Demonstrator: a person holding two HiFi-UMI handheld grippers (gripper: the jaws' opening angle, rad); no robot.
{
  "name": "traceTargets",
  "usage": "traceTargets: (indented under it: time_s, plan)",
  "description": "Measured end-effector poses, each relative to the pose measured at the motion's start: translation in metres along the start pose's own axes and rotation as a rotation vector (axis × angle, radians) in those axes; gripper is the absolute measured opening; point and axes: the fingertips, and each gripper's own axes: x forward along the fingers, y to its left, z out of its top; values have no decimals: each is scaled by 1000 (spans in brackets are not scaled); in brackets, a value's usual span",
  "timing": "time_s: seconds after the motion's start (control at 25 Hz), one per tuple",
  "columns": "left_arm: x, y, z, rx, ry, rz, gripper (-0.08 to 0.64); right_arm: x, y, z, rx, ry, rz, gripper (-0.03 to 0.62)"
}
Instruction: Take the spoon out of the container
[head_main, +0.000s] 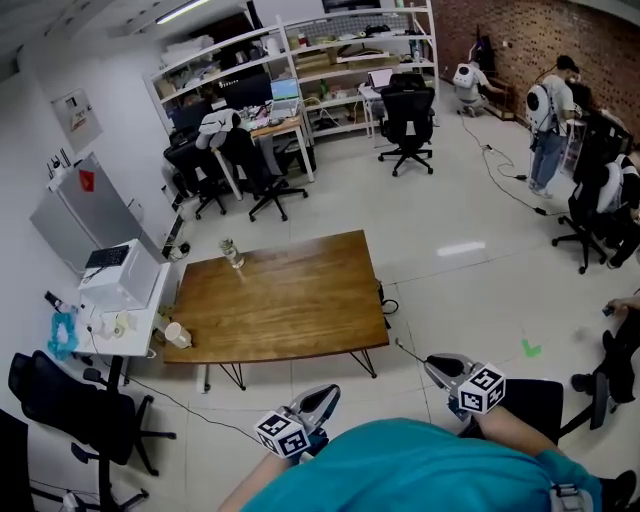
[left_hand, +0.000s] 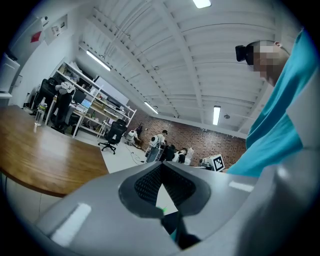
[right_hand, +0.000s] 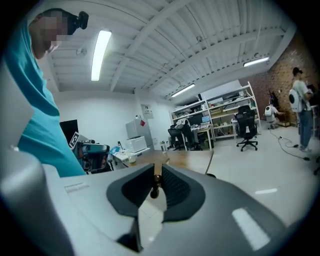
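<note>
Brown and slim, the handle of a spoon (right_hand: 154, 187) sits pinched between the dark ribbed pads of the right gripper (right_hand: 157, 169). Its jaws are clenched on the handle, with only that thickness between them. From above it shows as a thin rod poking forward from the tips. I take it for the spoon, though its bowl is too small to make out. The left gripper (left_hand: 160, 167) is closed tip to tip on nothing, which fits a hand with no job just now.

Both are carried low against the person's teal shirt (head_main: 420, 470), well apart from the wooden table (head_main: 300, 310), so the spoon looks to be out of its holder. The container (head_main: 232, 252), a small clear jar, stands upright toward the table's far left. Whether anything is inside it I cannot tell.

To my eye the removal is done. The firm pinch is probably what stops so thin a handle from swinging or slipping while carried. Setting it down would be the likely remainder.
</note>
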Motion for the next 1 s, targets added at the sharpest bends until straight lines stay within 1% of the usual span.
traceTargets:
  time_s: [0.2,0.44,1.0]
  plan:
    - [1,11,13,23,0,-9,2,18,-3,8,-17,16,0,46]
    - [0,18,19,-1,-10,13,2,27,-6,12,-22,23,9,46]
    - [-4,18,18,31,-9,6,2,29,0,9,-34,25,26,46]
